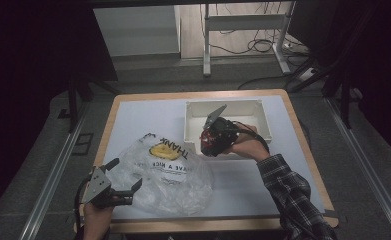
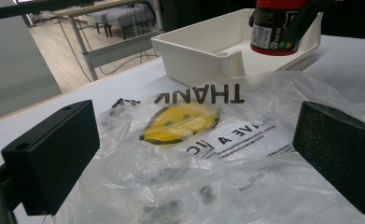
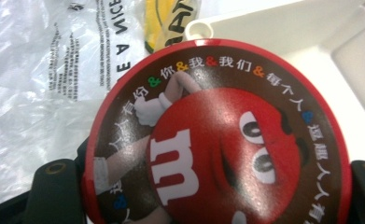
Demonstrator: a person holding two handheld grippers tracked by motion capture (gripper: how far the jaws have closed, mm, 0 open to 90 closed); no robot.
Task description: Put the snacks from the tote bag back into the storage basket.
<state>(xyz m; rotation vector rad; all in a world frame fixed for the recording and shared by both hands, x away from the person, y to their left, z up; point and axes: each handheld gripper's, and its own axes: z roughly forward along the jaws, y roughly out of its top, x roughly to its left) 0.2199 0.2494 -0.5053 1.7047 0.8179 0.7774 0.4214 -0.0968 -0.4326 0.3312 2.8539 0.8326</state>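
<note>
Right gripper (image 1: 209, 141): fingers clamped on red can (image 3: 217, 135), at near edge of white tray (image 1: 193, 125).
Left gripper (image 1: 125, 177): fingers apart, at near-left edge of plastic bag (image 1: 178, 175).
Counter (image 1: 148, 112): carries both.

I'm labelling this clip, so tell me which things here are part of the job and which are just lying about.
In the job:
- red candy tub, clamped in the right gripper
- white bin beneath it
- clear plastic bag, in front of the open left gripper

Lying about:
- cables on the floor
- metal frame legs
</note>
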